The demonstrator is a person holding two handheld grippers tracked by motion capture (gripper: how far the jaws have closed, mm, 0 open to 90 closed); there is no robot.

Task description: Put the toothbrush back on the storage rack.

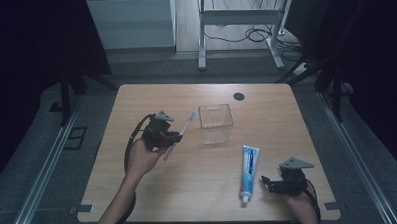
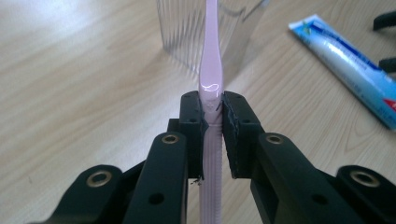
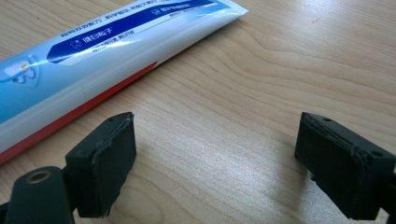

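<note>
Gripping slim glossy pink toothbrush

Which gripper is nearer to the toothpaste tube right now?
Right. The right gripper sits open on the table just beside the toothpaste tube, near its cap end, not touching it. The left gripper is across the table by the clear cup, shut on the pink toothbrush.
</note>
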